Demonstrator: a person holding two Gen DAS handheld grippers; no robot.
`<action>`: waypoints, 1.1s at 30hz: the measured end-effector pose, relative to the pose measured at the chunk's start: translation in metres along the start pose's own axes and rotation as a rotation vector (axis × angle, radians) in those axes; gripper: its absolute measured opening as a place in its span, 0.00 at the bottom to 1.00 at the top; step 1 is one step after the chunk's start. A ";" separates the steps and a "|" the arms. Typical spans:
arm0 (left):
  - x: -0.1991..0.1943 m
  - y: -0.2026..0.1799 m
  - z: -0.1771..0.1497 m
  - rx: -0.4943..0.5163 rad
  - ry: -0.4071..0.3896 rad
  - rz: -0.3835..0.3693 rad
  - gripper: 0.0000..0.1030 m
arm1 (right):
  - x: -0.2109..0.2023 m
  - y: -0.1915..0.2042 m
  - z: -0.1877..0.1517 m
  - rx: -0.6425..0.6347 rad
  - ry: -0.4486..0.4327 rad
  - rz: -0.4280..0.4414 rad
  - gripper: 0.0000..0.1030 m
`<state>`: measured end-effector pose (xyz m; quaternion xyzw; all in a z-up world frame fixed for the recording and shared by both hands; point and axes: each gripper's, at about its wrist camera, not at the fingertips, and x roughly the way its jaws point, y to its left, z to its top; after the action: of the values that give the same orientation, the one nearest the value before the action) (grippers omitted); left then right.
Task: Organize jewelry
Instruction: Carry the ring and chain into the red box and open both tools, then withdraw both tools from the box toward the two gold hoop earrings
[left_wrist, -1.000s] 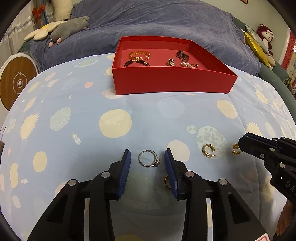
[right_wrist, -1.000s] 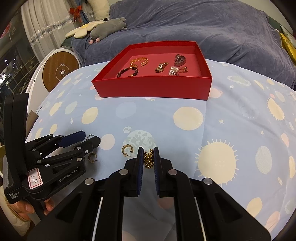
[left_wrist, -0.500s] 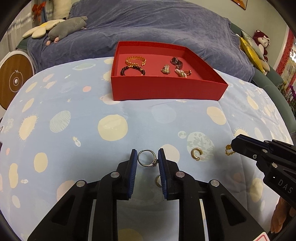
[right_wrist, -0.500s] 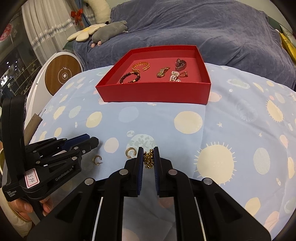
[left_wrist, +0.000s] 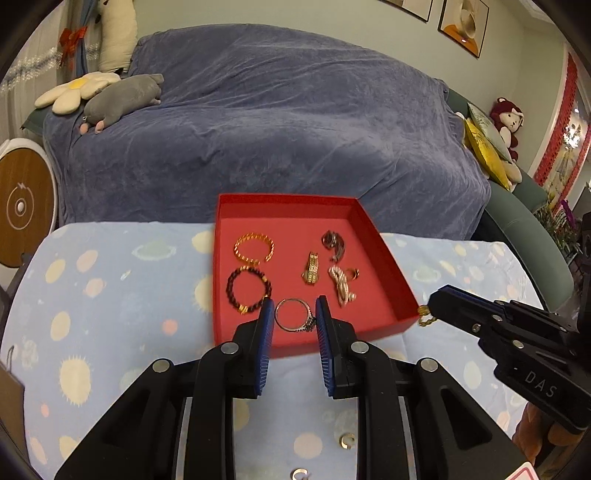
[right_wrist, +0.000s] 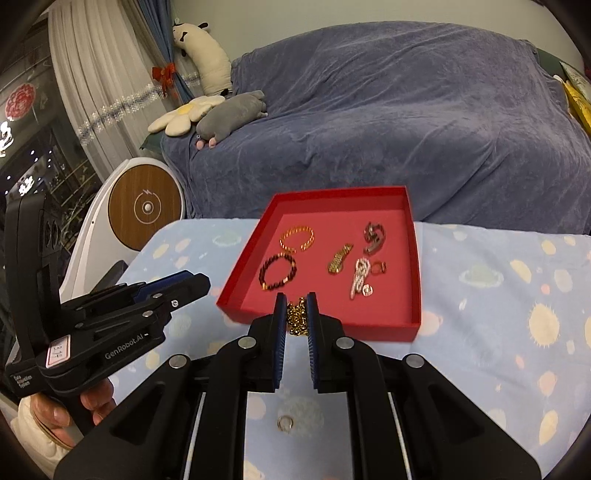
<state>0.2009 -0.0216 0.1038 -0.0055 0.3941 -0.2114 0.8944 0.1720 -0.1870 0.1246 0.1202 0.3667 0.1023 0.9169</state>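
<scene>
Both my tongs have lifted off the tabletop, the left tongs (left_wrist: 294, 314) clamped on the silver ring (left_wrist: 293, 314) and the right tongs (right_wrist: 296, 314) pinching the gold chain (right_wrist: 297, 316), now poised over the red tray (left_wrist: 384, 236) for dropping.

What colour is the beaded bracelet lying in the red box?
Dark maroon beads with one gold bead, the beaded bracelet shows best in the left wrist view, inside the red box.
</scene>
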 end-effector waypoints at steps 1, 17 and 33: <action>0.010 0.000 0.009 -0.006 0.004 0.011 0.19 | 0.011 -0.004 0.009 0.021 0.007 0.005 0.10; 0.148 0.017 0.024 -0.051 0.191 0.024 0.20 | 0.143 -0.047 0.006 0.134 0.193 -0.007 0.11; 0.074 0.012 0.008 0.006 0.050 0.140 0.41 | 0.051 -0.031 -0.013 0.019 0.080 -0.047 0.12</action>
<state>0.2559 -0.0399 0.0553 0.0301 0.4148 -0.1494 0.8970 0.2025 -0.2010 0.0735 0.1159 0.4068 0.0822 0.9024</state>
